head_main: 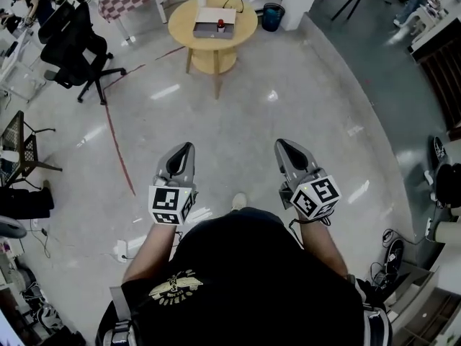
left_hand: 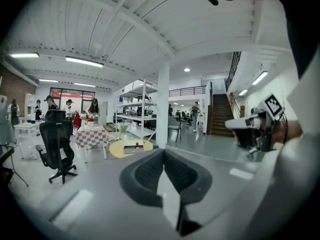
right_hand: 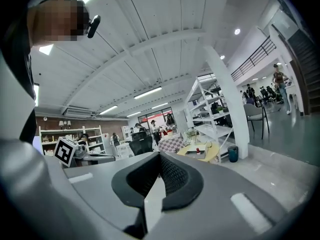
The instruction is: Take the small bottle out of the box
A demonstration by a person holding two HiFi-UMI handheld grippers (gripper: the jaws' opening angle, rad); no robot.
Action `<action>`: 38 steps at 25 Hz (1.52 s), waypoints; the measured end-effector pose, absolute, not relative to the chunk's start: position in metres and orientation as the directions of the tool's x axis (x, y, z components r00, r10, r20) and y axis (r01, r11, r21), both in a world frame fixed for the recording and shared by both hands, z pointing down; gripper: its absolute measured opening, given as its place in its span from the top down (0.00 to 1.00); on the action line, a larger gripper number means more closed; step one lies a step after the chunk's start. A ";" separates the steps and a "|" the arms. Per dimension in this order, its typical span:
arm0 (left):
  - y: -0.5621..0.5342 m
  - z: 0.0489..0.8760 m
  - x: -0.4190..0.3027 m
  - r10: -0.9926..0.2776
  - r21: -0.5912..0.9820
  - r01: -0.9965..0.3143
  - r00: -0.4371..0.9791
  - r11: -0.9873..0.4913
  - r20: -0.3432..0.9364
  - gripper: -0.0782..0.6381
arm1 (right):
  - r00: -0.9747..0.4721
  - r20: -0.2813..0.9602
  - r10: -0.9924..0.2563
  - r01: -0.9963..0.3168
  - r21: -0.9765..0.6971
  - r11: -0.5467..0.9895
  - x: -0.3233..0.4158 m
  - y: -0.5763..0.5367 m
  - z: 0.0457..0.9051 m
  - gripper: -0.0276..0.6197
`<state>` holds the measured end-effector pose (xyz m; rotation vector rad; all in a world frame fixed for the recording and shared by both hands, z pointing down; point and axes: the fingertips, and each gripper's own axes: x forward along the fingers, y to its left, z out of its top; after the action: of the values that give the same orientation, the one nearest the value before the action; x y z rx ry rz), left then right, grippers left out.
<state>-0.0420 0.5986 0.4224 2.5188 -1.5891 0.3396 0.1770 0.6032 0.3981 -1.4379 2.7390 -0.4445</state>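
The task was judged to be at its approach stage, with no part of the extraction carried out. The small bottle, identified by its red cap, was seen standing upright in the box, towards the box's right-hand end in the head view. The box was placed near the middle of the round table, well apart from both tools across an open stretch of floor. The left gripper was held out in front of the person with its jaws pressed together and nothing between them, as was confirmed in the left gripper view. The right gripper was held beside it, likewise pressed together and empty, as was shown in the right gripper view. Both tools were pointed roughly towards the round table, which was seen small and distant in each gripper view. The following steps were judged to remain: the table was to be reached, one gripper was to be spread, the bottle was to be pinched, and it was to be lifted clear of the box walls.
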 end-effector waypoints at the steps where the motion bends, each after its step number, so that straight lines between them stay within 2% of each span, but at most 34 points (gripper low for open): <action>1: 0.594 0.421 -0.038 -0.871 -0.001 -0.904 0.412 -0.428 0.267 0.89 | -0.572 0.113 -0.812 -0.807 -0.256 0.533 0.183 0.596 0.396 0.95; 8: 0.570 0.420 0.005 -0.882 -0.036 -0.905 0.403 -0.423 0.246 0.89 | -0.586 0.094 -0.805 -0.799 -0.231 0.555 0.217 0.561 0.395 0.95; 14: 0.551 0.414 0.002 -0.916 -0.010 -0.939 0.334 -0.345 0.223 0.89 | -0.613 0.102 -0.784 -0.782 -0.217 0.584 0.230 0.547 0.395 0.95; 21: 0.559 0.432 -0.016 -0.916 0.000 -0.951 0.296 -0.308 0.271 0.89 | -0.633 0.122 -0.764 -0.766 -0.244 0.595 0.221 0.542 0.406 0.95; 38: 0.570 0.454 0.002 -0.866 0.021 -0.918 0.380 -0.396 0.326 0.89 | -0.637 0.147 -0.757 -0.759 -0.292 0.582 0.203 0.554 0.432 0.95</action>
<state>0.0021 0.5701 0.4545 2.4392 -1.5988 0.3916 0.2029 0.5543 0.4316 -1.3415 2.7992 -0.5221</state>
